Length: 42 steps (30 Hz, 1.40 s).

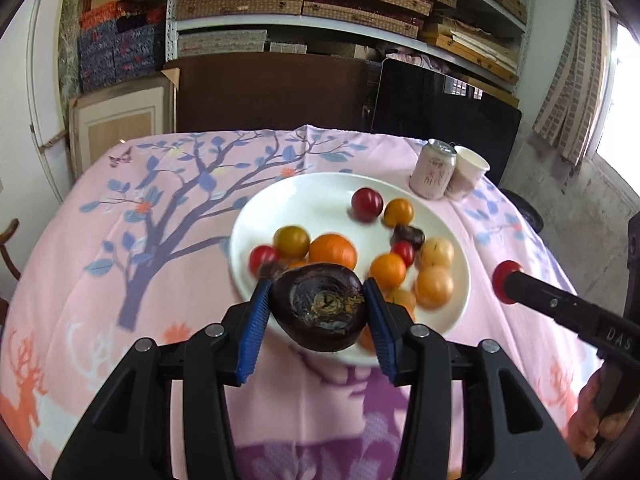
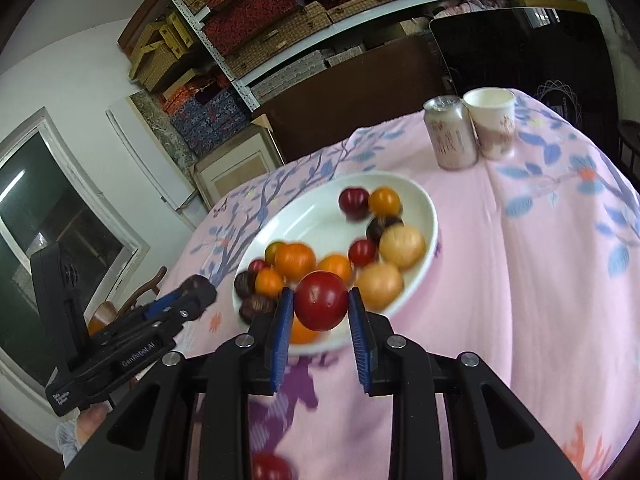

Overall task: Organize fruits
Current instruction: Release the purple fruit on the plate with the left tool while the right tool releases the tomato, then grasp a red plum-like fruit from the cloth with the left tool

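A white plate (image 1: 304, 196) (image 2: 320, 212) on the pink tablecloth holds several small fruits: orange, red, pale yellow and dark ones. My left gripper (image 1: 318, 300) is shut on a dark purple fruit (image 1: 320, 306) and holds it above the plate's near rim. My right gripper (image 2: 320, 304) is shut on a red round fruit (image 2: 321, 300), lifted over the plate's near edge. From the left wrist view the right gripper (image 1: 505, 282) shows at the right with the red fruit at its tip. The left gripper (image 2: 192, 292) appears at the left of the right wrist view.
A pink drink can (image 1: 434, 169) (image 2: 450, 132) and a paper cup (image 1: 468, 172) (image 2: 492, 122) stand together beyond the plate at the right. Another red fruit (image 2: 270, 466) lies on the cloth close under the right gripper. Shelves of boxes fill the back wall.
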Tool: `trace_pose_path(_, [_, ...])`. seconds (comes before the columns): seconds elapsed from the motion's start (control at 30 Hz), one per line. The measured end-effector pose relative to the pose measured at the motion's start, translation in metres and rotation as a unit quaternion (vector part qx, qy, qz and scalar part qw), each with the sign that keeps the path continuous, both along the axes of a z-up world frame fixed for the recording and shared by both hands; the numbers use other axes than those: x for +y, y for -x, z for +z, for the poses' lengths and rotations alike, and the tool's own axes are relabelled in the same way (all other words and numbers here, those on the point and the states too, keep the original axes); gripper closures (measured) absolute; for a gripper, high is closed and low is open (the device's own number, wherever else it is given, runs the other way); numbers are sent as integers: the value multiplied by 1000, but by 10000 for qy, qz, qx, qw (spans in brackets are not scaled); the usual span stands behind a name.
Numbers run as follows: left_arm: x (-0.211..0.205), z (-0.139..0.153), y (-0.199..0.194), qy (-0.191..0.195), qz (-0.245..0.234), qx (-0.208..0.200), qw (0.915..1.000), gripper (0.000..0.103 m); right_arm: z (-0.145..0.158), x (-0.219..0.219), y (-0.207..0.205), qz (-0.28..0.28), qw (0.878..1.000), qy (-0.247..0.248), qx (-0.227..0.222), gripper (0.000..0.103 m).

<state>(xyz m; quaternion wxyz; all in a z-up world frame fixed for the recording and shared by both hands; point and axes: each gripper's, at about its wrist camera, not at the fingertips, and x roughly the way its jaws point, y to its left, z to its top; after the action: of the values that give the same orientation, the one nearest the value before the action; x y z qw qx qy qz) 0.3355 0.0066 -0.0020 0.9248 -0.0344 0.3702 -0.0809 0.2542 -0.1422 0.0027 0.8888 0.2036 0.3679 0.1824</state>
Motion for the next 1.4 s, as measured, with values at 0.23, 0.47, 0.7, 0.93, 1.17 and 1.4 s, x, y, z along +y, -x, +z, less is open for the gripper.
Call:
trace_pose_path(0.23, [-28,-35,-51,-115,-161,285,9994,39,-23,10,-57,-129,9997,-39,219,65])
trace_pose_path(0.47, [-24,-24,-42,-203,69,-28,9998,8,-22,-3,-43,-267,9995,-135,142,38])
trace_pose_path(0.7, [-4,-29,19,-779,332,-161,9963,5,-31,-21,5,-450,9983,-331,181,21])
trace_pose_path(0.93, [-6,-46,102,-897,-207,-103,9957,5,-52,-42,60,-593,9946,-686,497,16])
trace_pose_path(1.17, [-22,-52,143,-870,-653,-228,9938,5,-57,-62,82,-927,9894,-1012,482,9])
trace_pose_path(1.4, [-37,-62,136,-1036,-873,-83,9907,5,-57,-61,78,-871,9892,-1036,555,9])
